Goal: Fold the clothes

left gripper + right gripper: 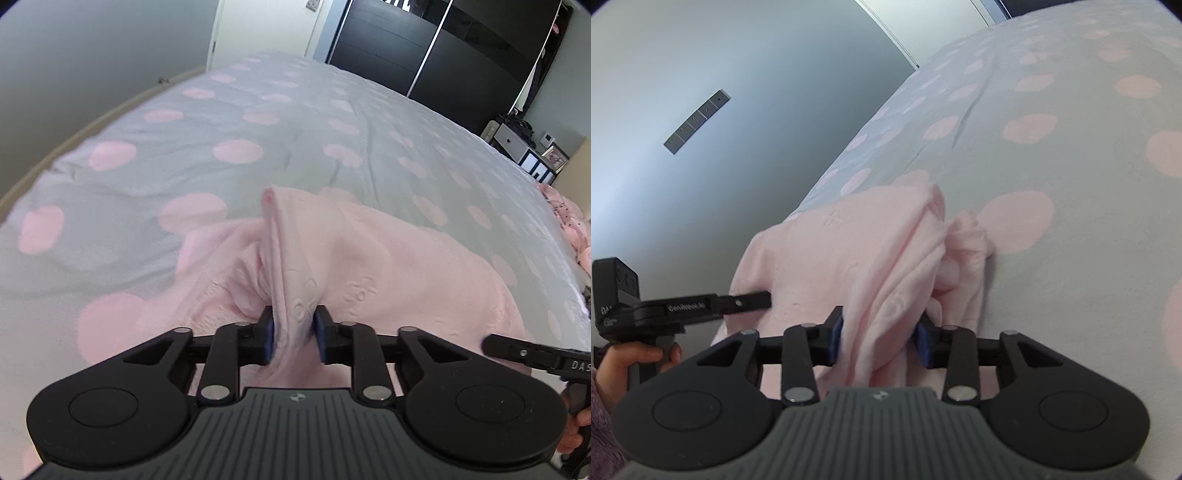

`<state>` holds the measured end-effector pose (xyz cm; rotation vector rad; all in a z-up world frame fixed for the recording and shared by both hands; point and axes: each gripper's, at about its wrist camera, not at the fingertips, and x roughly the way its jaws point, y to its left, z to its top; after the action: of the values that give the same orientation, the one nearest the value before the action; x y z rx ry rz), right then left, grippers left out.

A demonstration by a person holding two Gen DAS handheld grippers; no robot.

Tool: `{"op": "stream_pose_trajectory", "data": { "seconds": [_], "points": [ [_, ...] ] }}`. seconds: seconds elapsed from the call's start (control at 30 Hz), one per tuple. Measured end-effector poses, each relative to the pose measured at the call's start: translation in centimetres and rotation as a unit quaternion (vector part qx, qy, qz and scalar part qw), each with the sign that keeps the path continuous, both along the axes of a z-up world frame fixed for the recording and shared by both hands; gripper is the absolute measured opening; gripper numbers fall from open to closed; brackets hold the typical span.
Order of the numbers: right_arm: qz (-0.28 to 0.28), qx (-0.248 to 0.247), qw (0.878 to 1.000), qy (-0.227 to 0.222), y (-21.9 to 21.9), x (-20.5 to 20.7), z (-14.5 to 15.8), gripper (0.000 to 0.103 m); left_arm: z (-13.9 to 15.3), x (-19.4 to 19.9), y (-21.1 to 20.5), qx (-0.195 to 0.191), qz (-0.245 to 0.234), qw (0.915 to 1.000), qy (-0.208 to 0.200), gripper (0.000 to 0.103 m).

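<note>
A pale pink garment (388,266) lies bunched on a grey bed cover with pink dots (295,122). A raised fold of it stands between the jaws of my left gripper (293,332), which are parted with the cloth loose between the pads. In the right wrist view the same pink garment (849,240) drapes down between the jaws of my right gripper (881,336). These stand wider, with a dark gap beside the right pad. Each gripper shows in the other's view: the right one (535,354) at the side, the left one (701,306) held by a hand (635,358).
The dotted bed cover (1071,166) stretches far ahead. A black wardrobe (424,48) and a pale door (266,26) stand beyond the bed. A low shelf unit (517,147) and a pink bundle (569,218) are at the right. The grey wall bears a socket strip (698,122).
</note>
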<state>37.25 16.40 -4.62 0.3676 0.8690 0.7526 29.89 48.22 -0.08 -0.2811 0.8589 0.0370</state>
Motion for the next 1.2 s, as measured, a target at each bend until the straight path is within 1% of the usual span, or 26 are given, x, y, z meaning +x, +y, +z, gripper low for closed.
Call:
{"op": "stream_pose_trajectory", "data": {
  "seconds": [0.07, 0.17, 0.23, 0.27, 0.37, 0.43, 0.53, 0.6, 0.67, 0.73, 0.83, 0.9, 0.93, 0.97, 1.0, 1.03, 1.1, 1.2],
  "points": [
    [-0.014, -0.027, 0.999, -0.020, -1.1, -0.3, 1.2, 0.044, 1.4, -0.5, 0.3, 0.016, 0.013, 0.9998, -0.008, 0.024],
    [-0.040, -0.074, 0.995, -0.060, -2.6, -0.7, 3.2, 0.044, 3.6, -1.3, 0.3, 0.049, 0.024, 0.9980, -0.030, 0.024],
    [-0.042, -0.076, 0.992, -0.092, -2.8, -0.7, 4.6, 0.043, 4.8, -1.5, -0.1, 0.059, 0.023, 0.9965, -0.055, 0.024],
    [-0.040, -0.072, 0.991, -0.106, -2.7, -0.7, 5.2, 0.040, 5.1, -1.5, -0.4, 0.058, 0.019, 0.9959, -0.067, 0.024],
    [-0.026, -0.058, 0.988, -0.140, -1.2, -0.6, 6.4, 0.033, 4.6, -0.3, -1.9, 0.064, 0.011, 0.9952, -0.073, 0.024],
    [-0.010, -0.062, 0.986, -0.156, 1.2, -0.3, 6.1, 0.031, 3.2, 0.8, -2.7, 0.073, 0.010, 0.9950, -0.068, 0.023],
    [-0.003, -0.080, 0.985, -0.155, 4.0, 0.6, 4.2, 0.026, 0.8, 2.3, -2.8, 0.063, 0.010, 0.9965, -0.054, 0.021],
    [-0.006, -0.095, 0.986, -0.139, 4.9, 1.4, 2.6, 0.025, -0.6, 3.1, -2.4, 0.058, 0.012, 0.9973, -0.042, 0.020],
    [-0.005, -0.102, 0.987, -0.120, 5.4, 2.2, 0.7, 0.025, -2.3, 3.8, -1.6, 0.045, 0.014, 0.9987, -0.020, 0.018],
    [-0.004, -0.102, 0.988, -0.113, 5.5, 2.7, -0.6, 0.025, -3.6, 4.3, -1.2, 0.037, 0.013, 0.9993, -0.001, 0.017],
    [-0.006, -0.097, 0.990, -0.106, 5.1, 3.2, -1.8, 0.026, -4.5, 4.5, -0.3, 0.013, 0.027, 0.9995, 0.012, 0.016],
    [-0.016, -0.101, 0.990, -0.099, 4.7, 3.7, -2.0, 0.025, -4.3, 4.4, -0.2, 0.016, 0.027, 0.9994, 0.016, 0.015],
    [-0.027, -0.118, 0.988, -0.096, 4.5, 3.9, -2.0, 0.025, -4.0, 4.3, -0.4, 0.029, 0.027, 0.9990, 0.019, 0.015],
    [-0.037, -0.138, 0.986, -0.090, 4.2, 4.1, -1.9, 0.027, -3.6, 4.1, -0.5, 0.044, 0.029, 0.9984, 0.019, 0.015],
    [-0.041, -0.140, 0.986, -0.082, 3.5, 4.3, -1.8, 0.027, -3.1, 3.6, -0.6, 0.054, 0.034, 0.9979, 0.013, 0.015],
    [-0.042, -0.129, 0.988, -0.075, 2.5, 4.4, -1.5, 0.027, -2.4, 3.0, -0.5, 0.057, 0.041, 0.9975, 0.001, 0.015],
    [-0.048, -0.114, 0.988, -0.087, 0.7, 3.7, -0.5, 0.027, -1.1, 1.5, -0.6, 0.067, 0.047, 0.9965, -0.018, 0.015],
    [-0.022, -0.107, 0.986, -0.128, -0.8, 1.3, 1.6, 0.027, 0.5, -1.1, -1.2, 0.084, 0.052, 0.9945, -0.035, 0.016]
  ]
}}
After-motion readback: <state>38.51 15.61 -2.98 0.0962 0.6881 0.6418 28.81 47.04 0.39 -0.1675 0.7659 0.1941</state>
